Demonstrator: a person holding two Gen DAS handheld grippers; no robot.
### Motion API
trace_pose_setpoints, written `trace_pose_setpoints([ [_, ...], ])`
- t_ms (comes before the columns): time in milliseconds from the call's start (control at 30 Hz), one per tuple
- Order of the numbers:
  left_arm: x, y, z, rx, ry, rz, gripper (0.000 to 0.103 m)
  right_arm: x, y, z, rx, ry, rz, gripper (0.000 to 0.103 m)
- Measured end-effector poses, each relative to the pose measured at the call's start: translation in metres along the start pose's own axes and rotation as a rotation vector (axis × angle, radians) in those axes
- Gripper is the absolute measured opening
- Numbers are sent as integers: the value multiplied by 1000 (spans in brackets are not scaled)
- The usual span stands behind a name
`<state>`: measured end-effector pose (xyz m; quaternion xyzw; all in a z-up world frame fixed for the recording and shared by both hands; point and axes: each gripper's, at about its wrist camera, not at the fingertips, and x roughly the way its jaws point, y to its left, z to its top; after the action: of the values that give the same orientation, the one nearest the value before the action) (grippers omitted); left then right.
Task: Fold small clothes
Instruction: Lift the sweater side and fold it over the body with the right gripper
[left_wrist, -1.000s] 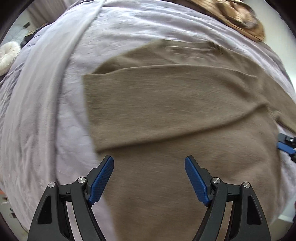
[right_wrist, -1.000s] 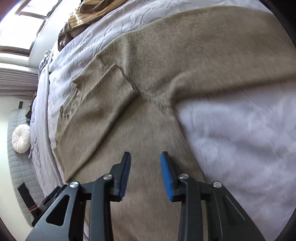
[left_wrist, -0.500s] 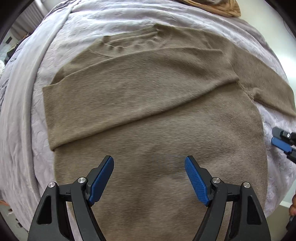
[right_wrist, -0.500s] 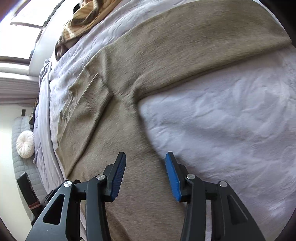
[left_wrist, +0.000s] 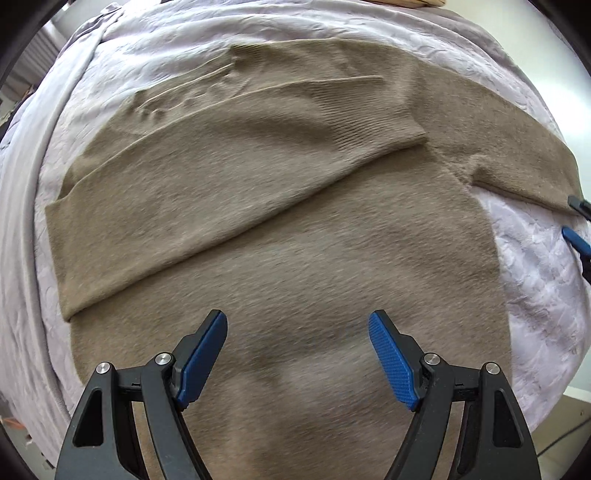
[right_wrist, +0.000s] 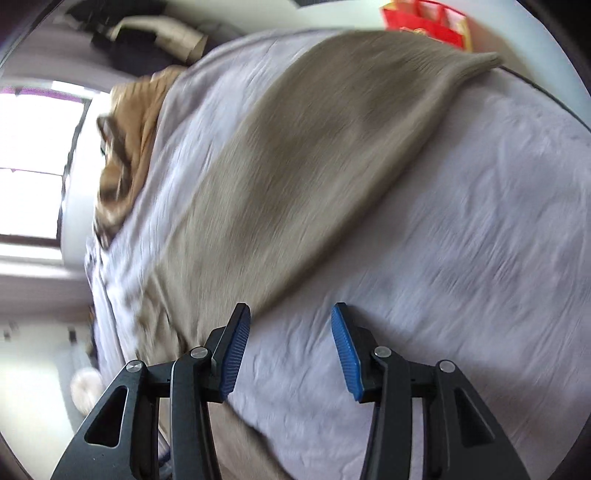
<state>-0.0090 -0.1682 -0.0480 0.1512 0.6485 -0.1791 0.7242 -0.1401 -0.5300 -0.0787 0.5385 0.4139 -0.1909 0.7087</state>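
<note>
A: Big picture first: a pale lilac bedspread (left_wrist: 535, 295) fills both views, wrinkled and quilted.

B: And spread flat on it, the taupe knit sweater (left_wrist: 295, 258). One sleeve (left_wrist: 221, 177) is folded across the chest, lying diagonally over the body.

A: The other sleeve (right_wrist: 314, 166) stretches out straight over the bedspread in the right wrist view, cuff at the far end. That view is quite blurred.

B: Beyond the bed edge there, a crumpled brown striped cloth (right_wrist: 125, 155) by the window, and something red (right_wrist: 428, 22) at the top.

A: Now the tools. The left gripper (left_wrist: 297, 354) hangs over the sweater's lower body, blue pads spread wide, gripping nothing.

B: The right gripper (right_wrist: 290, 350) has its jaws parted too, empty, over bare bedspread just beside the outstretched sleeve's edge.
</note>
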Motion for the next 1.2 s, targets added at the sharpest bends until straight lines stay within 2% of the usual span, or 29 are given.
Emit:
trace_pose_setpoints([
  [200,0,-20,11,19,-9,-19,80,-10,-21,32,93,-75,55,50],
  [467,0,-19,16,6,-13,-28,80,-12,-43,50,254,-167,198,52],
  [700,2,-5,15,-24,-4,-53,80,-2,-55,61,382,-170,315,53],
  [733,4,4,17,-26,-6,-55,80,0,-57,61,398,-159,330,52],
  [767,3,7,17,-30,-7,-57,80,1,-58,61,408,-151,341,43],
  [800,3,12,17,-39,-7,-57,80,2,-59,62,421,-142,359,25],
  [867,3,18,17,-51,-4,-58,80,2,-60,62,439,-135,391,13],
  [1000,1,38,18,-79,-12,-61,80,0,-48,63,393,-123,469,8],
  [1100,-2,53,19,-94,-26,-58,80,-3,-16,66,281,-108,523,8],
  [1200,-4,73,19,-119,-34,-59,80,-2,33,66,101,-61,545,8],
])
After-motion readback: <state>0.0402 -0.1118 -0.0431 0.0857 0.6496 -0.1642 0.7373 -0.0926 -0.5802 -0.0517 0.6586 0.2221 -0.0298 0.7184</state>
